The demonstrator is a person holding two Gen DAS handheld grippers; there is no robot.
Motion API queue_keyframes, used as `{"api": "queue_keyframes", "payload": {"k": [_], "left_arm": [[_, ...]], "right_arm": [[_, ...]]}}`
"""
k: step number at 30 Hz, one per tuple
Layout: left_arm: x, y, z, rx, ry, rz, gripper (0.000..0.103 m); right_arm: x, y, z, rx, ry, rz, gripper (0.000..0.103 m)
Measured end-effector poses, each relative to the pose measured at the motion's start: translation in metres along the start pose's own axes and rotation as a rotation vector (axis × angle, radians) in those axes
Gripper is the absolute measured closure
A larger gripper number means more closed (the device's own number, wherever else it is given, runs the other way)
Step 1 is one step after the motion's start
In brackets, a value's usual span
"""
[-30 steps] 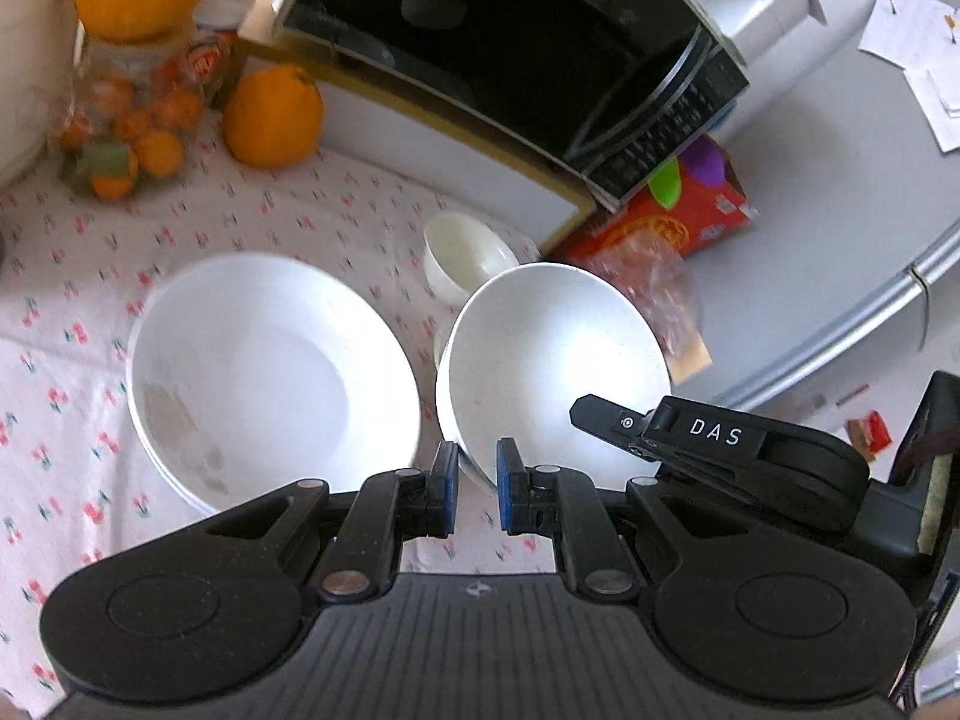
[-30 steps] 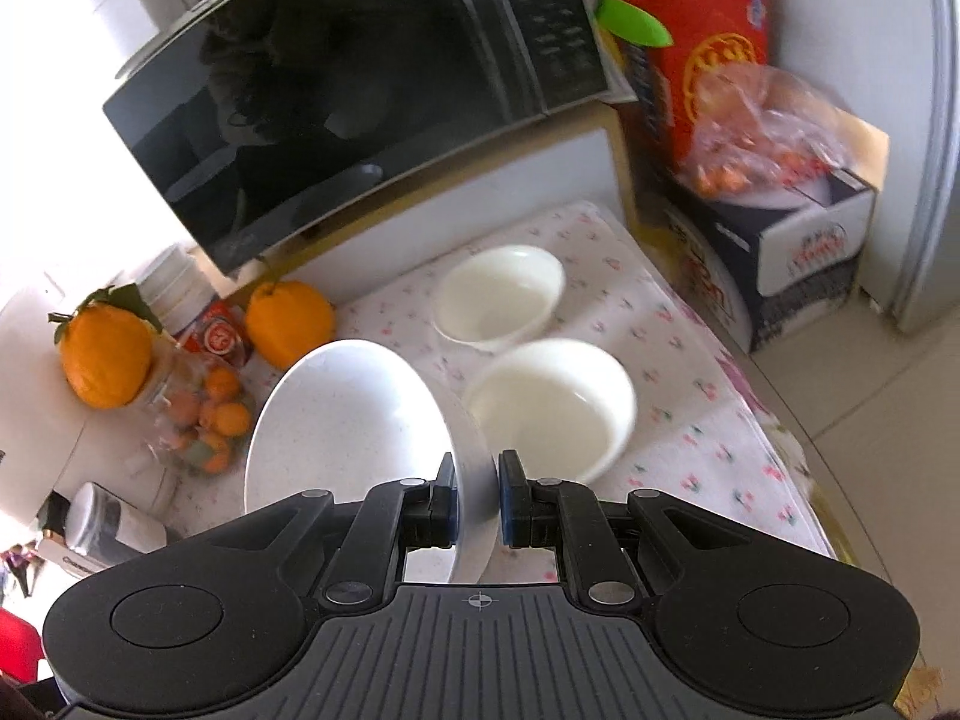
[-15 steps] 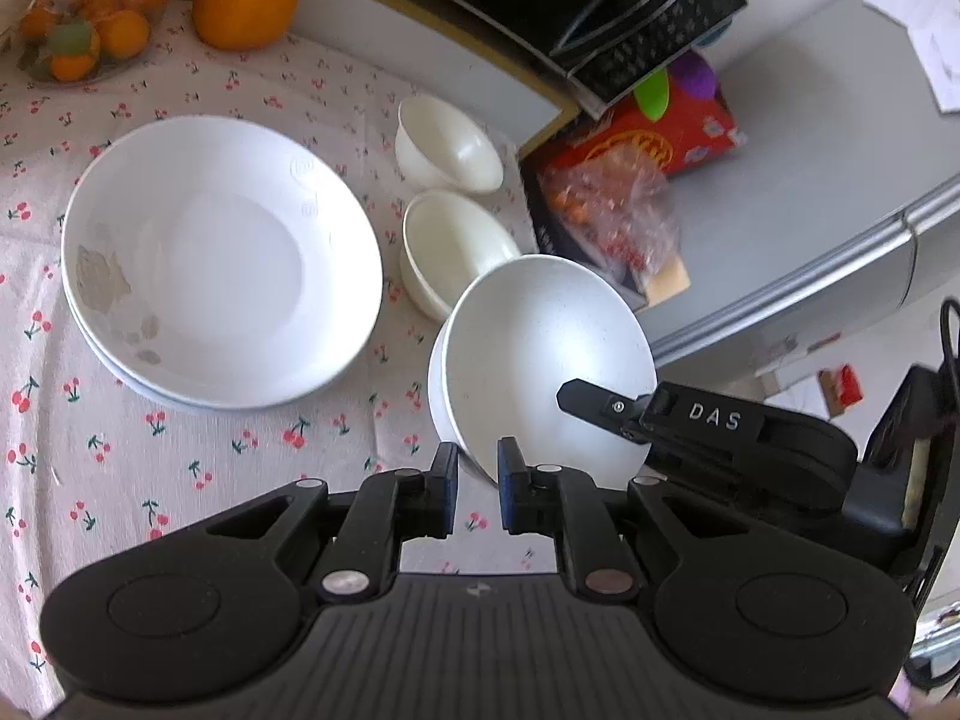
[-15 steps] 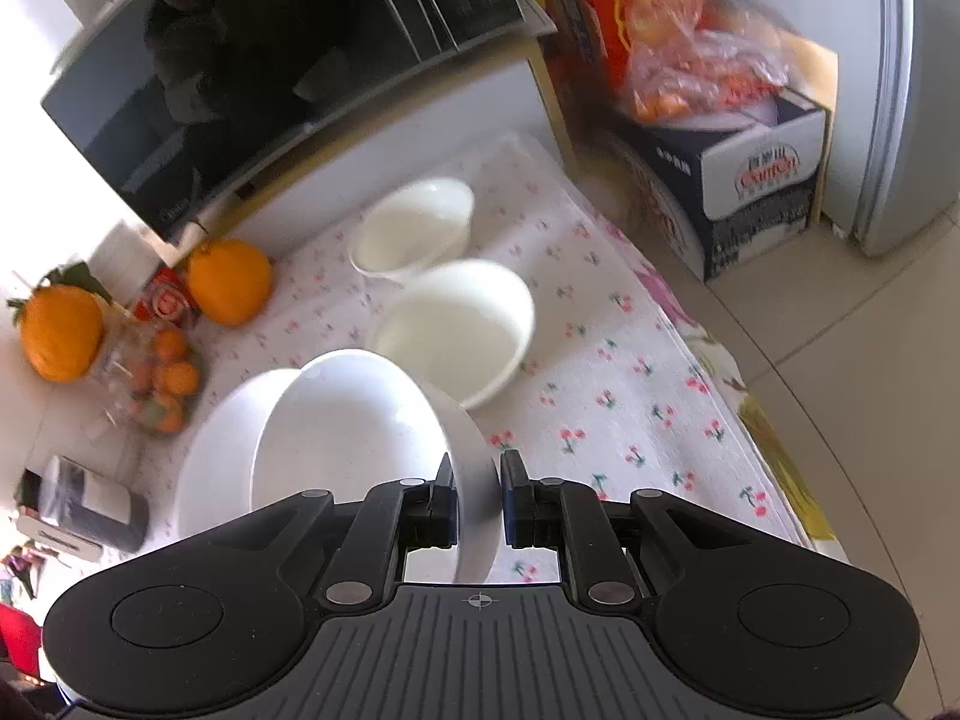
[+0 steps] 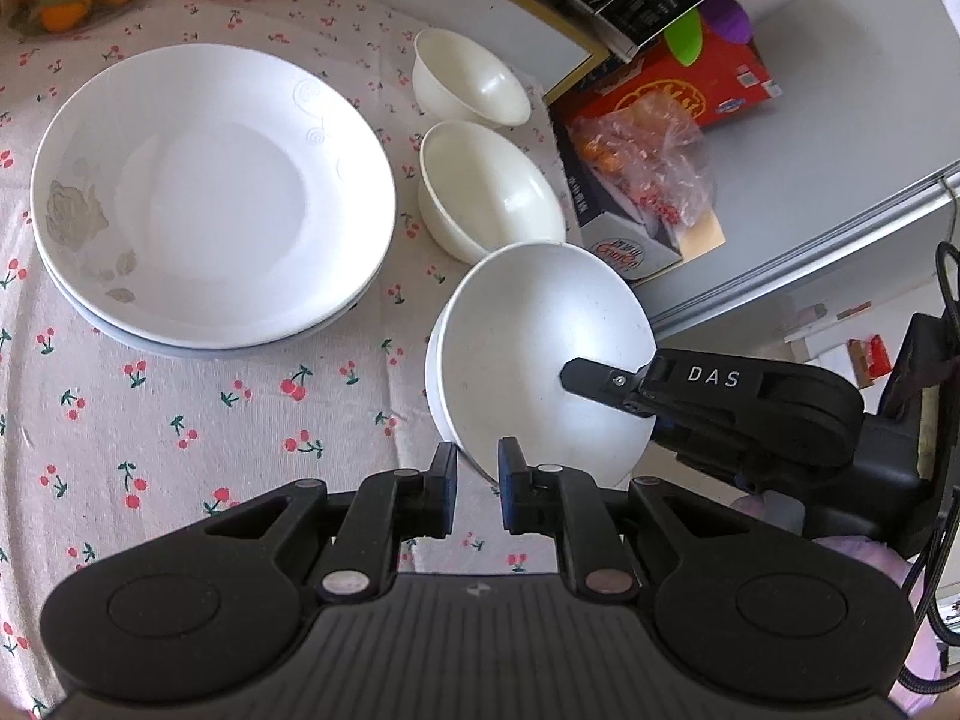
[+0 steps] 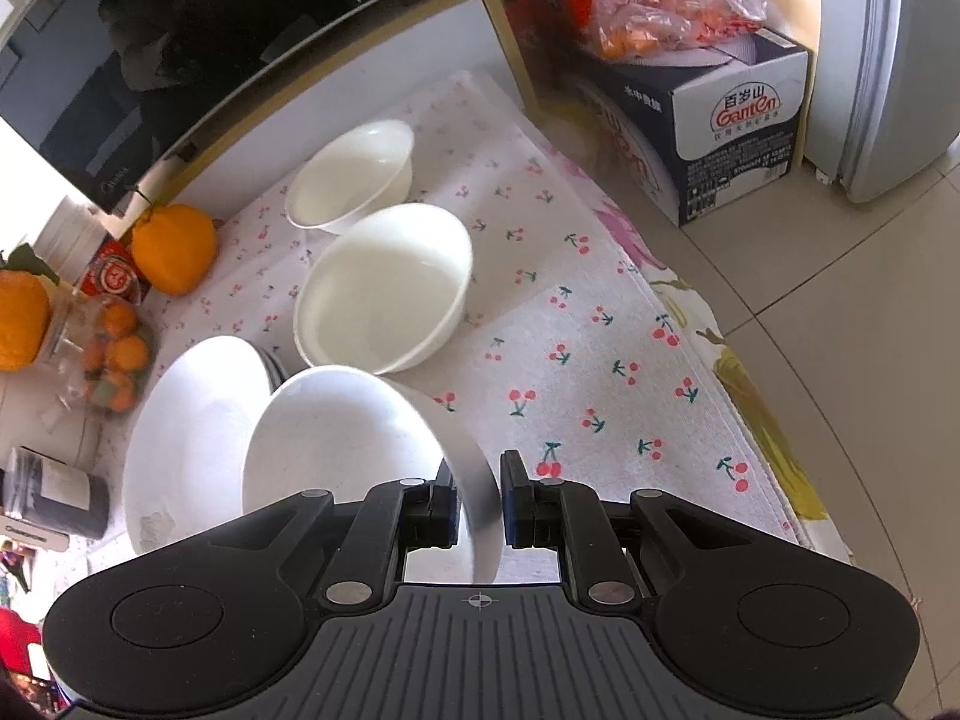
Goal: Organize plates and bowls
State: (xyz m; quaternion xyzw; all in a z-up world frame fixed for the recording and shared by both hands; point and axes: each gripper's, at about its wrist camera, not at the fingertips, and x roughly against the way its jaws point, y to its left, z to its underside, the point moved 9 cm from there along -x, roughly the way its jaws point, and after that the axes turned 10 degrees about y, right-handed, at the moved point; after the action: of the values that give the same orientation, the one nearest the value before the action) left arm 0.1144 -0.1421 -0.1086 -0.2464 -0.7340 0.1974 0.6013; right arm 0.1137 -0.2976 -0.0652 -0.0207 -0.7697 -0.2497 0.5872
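A white bowl [image 5: 528, 360] hangs tilted above the cherry-print tablecloth [image 5: 180, 420], held from two sides. My left gripper [image 5: 477, 480] is shut on its near rim. My right gripper [image 6: 478, 498] is shut on the opposite rim of the same bowl [image 6: 342, 438], and one of its fingers [image 5: 600, 377] reaches over the edge in the left wrist view. A stack of wide white plates [image 5: 210, 192] lies to the left. A medium white bowl [image 5: 492, 192] and a small white bowl [image 5: 468, 84] sit just beyond the held bowl.
A black microwave [image 6: 180, 48] stands at the back. Oranges [image 6: 171, 249] and a jar of small fruit [image 6: 114, 360] sit beside it. Off the table's right edge are a carton [image 6: 738, 120] with a plastic bag on top, a fridge [image 5: 840, 150] and the tiled floor [image 6: 840, 360].
Both grippers have sunk toward the table with the bowl and tilted further down. The plates and the two bowls on the cloth now show fully.
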Motion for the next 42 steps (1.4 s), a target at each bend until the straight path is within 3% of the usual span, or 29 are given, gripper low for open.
{"api": "queue_keyframes", "payload": {"k": [13, 20, 24, 33, 36, 42], "left_arm": [[-0.008, 0.008, 0.002, 0.003, 0.017, -0.066, 0.090], [-0.005, 0.010, 0.000, -0.031, 0.004, -0.132, 0.076], [-0.001, 0.010, -0.003, -0.051, -0.008, -0.150, 0.059], [0.012, 0.003, -0.006, -0.113, -0.044, -0.188, 0.029], [0.017, -0.001, -0.008, -0.154, -0.069, -0.211, 0.020], [0.026, -0.005, -0.015, -0.175, -0.104, -0.227, 0.010]], "right_arm": [[-0.014, -0.004, -0.002, 0.011, 0.019, 0.020, 0.090], [-0.014, -0.004, -0.003, 0.015, 0.020, 0.018, 0.086], [-0.014, -0.005, -0.004, 0.003, 0.024, 0.004, 0.085], [-0.006, -0.009, -0.009, -0.041, 0.004, -0.044, 0.061], [-0.001, -0.010, -0.012, -0.053, -0.011, -0.060, 0.048], [0.006, -0.012, -0.018, -0.083, -0.041, -0.085, 0.035]]}}
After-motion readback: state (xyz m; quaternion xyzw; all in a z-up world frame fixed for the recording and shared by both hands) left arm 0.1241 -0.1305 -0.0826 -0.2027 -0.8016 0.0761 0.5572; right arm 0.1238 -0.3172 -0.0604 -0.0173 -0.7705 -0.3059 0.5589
